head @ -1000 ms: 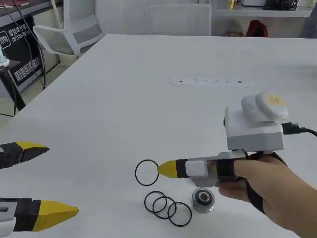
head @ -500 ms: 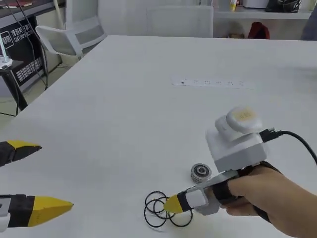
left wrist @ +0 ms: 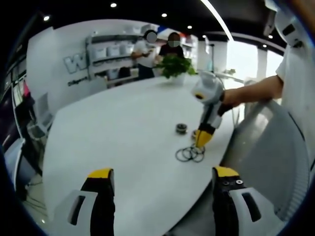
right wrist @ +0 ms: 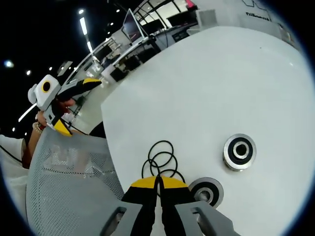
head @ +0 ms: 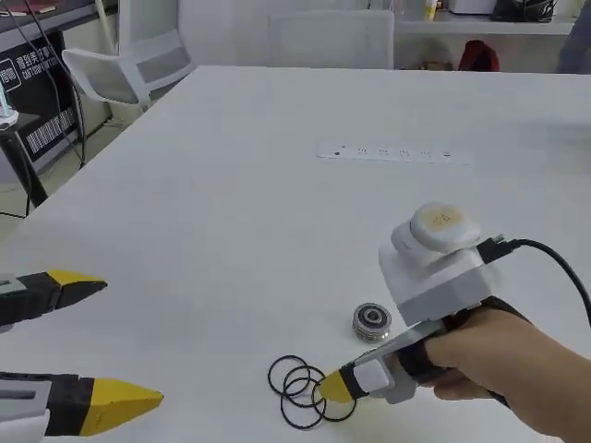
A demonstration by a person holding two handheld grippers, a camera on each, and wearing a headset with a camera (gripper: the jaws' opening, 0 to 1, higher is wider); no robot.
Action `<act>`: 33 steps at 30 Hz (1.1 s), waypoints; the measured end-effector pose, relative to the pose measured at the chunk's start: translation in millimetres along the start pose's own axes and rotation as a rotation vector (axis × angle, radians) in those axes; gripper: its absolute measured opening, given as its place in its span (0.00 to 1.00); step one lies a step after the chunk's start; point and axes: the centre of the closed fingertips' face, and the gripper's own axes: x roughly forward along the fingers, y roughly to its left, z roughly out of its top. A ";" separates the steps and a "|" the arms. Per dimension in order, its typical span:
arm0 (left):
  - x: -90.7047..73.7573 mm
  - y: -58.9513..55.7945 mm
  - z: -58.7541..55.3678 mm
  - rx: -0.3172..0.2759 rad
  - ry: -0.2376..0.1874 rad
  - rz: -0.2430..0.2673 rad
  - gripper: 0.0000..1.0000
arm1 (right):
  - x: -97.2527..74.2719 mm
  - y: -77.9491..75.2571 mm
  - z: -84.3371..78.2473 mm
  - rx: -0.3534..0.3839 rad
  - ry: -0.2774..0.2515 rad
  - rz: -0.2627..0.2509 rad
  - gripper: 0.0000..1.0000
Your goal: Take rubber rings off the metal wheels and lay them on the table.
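The right gripper (head: pixel 334 388) had its jaws closed, tip touching the overlapping rubber rings (head: pixel 301 388) lying on the table (head: pixel 231 185) near a metal wheel (head: pixel 371 319), while the left gripper (head: pixel 129 343) hung wide open, well apart.

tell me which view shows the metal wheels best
The right gripper view: two wheels close and sharp, the upper wheel and the lower wheel. The head view gives one wheel, smaller; the left gripper view gives one wheel, tiny.

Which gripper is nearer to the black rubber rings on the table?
Right. The right gripper has its tips at the rubber rings; the left gripper hangs open, well apart at their left.
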 end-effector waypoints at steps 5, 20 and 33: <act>0.4 -1.4 0.5 -0.001 -0.001 -0.003 0.82 | 2.6 -0.5 -2.4 -0.012 0.010 -0.009 0.00; 5.6 -4.1 4.3 0.000 -0.013 -0.013 0.84 | 1.8 -0.3 -2.7 -0.059 0.021 -0.027 0.06; 12.2 -10.1 6.7 0.004 -0.015 -0.039 0.84 | -10.0 3.1 8.6 -0.080 -0.030 -0.037 0.16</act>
